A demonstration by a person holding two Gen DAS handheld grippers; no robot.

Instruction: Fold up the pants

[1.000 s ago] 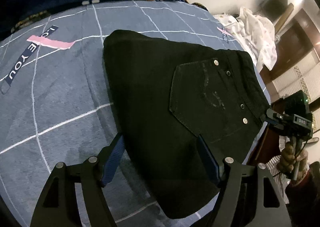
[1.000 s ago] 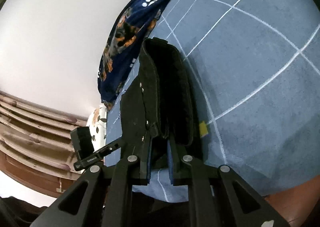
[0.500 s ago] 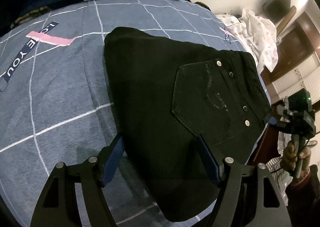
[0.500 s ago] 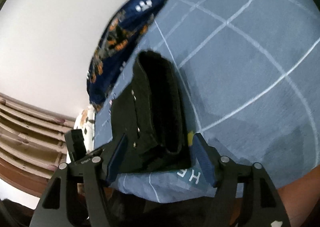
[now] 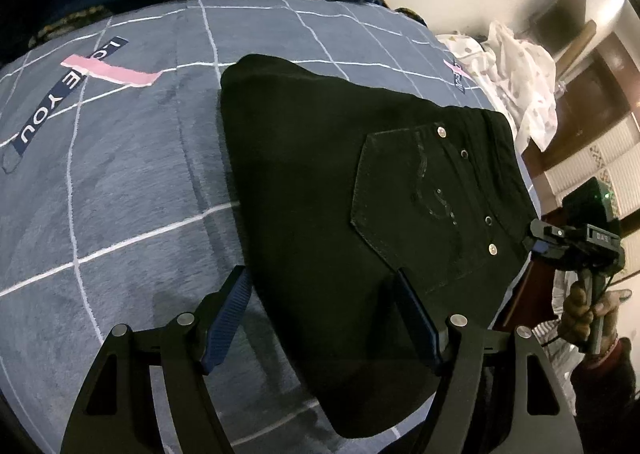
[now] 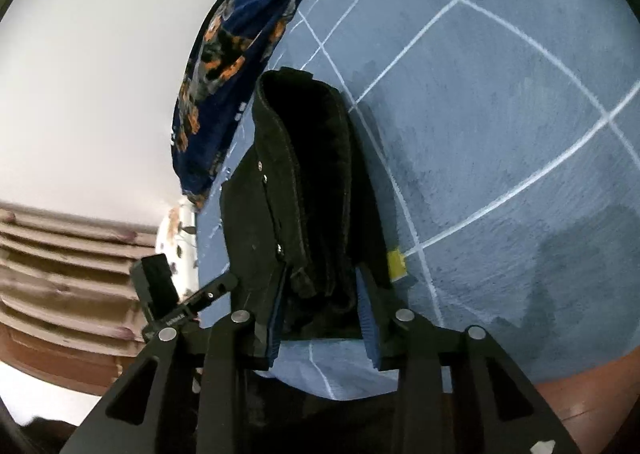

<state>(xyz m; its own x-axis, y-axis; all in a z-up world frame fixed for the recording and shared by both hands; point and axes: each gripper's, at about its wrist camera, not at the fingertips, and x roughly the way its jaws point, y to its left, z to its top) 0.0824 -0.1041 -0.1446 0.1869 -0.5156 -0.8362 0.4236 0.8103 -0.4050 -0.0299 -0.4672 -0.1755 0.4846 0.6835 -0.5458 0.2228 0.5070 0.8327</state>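
Closing again on the folded black pants (image 6: 308, 190), right gripper (image 6: 322, 310) jaws bracket the waistband end after releasing it; contact unclear. Left gripper (image 5: 320, 318) stays wide open, holding nothing, at the pants' 6 o'clock edge. Fold looks nearly done.

The right gripper (image 6: 322, 304), pinched narrow on the folded pants' (image 6: 308, 190) near edge a second ago, springs wide and is now closing again, its blue pads (image 6: 366, 310) either side of the waistband end of the stack. In the left wrist view it (image 5: 538, 244) sits back at the pants' (image 5: 360, 214) right edge after drawing slightly away.
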